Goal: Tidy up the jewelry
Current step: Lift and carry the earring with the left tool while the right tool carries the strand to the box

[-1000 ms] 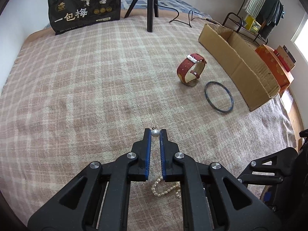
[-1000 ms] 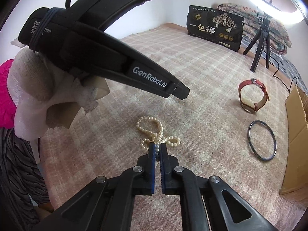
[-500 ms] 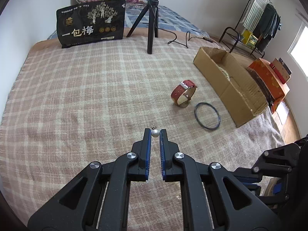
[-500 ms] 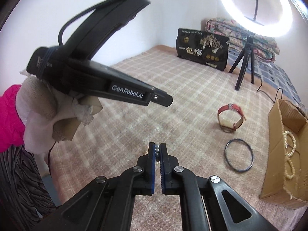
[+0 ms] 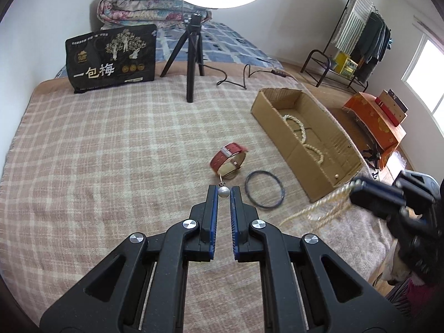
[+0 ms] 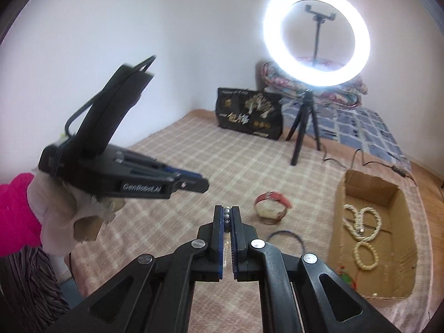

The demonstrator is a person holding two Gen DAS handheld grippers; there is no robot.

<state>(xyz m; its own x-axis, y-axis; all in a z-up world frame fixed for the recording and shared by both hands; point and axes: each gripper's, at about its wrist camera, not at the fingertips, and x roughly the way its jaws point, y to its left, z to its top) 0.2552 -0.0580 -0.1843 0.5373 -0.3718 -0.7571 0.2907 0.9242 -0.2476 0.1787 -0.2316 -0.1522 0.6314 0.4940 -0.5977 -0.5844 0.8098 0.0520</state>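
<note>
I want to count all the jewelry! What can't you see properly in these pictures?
- Pearl necklace: left view, swinging blur; right view shows only pinched beads in the right tool.
- Dark bangle: right view, near half behind that tool.
- Cardboard box: near corner holds small bits, too small to name.
- Pearl earring in left tool: hook tiny.

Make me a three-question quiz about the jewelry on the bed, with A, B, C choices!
1. Where is the red watch?
A. in the cardboard box
B. on the blanket
C. on the tripod

2. What colour is the bangle?
A. dark blue
B. yellow
C. pink

3. What is the left hand-held gripper doing?
A. hanging open
B. pinching a pearl earring
C. pinching the watch

Answers: B, the watch lies on the blanket beside the box; A, its ring looks dark blue; B, the earring sits between the fingertips.
</note>
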